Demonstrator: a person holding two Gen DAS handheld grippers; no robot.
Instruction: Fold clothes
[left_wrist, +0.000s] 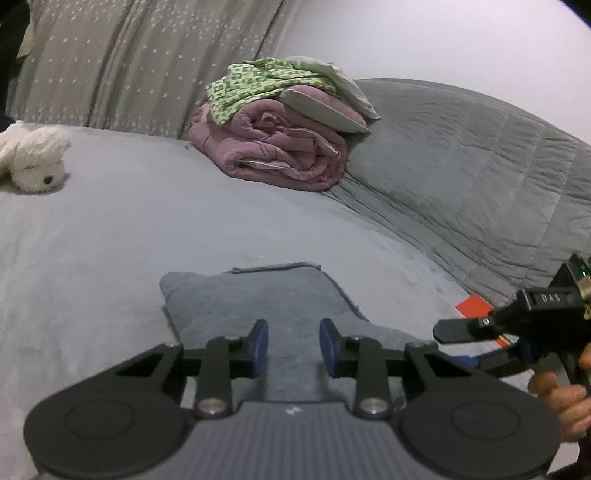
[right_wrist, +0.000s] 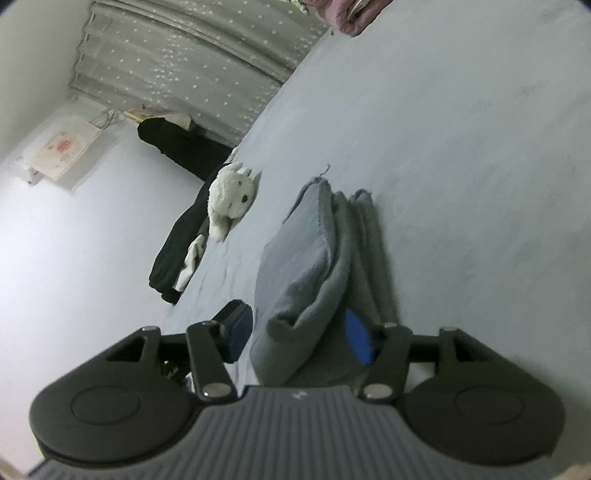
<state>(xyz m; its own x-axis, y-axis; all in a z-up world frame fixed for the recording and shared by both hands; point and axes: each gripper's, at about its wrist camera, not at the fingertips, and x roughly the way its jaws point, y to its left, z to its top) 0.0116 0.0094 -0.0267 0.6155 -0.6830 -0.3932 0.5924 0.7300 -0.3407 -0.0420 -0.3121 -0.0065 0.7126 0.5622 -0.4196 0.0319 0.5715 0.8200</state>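
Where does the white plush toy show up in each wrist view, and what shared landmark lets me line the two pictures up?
Left wrist view: the white plush toy lies at the far left edge, on the grey bed cover.
Right wrist view: the toy sits left of centre, at the bed's edge, with the picture rolled.
Shared landmark: the star-patterned curtain behind the bed.

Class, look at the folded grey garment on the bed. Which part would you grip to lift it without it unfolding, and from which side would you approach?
Probably best to grip the grey garment at its thick folded edge, where the layers bunch, coming in low from the near side along the bed. The right gripper already straddles that bunch with its fingers apart, so closing there should catch every layer.
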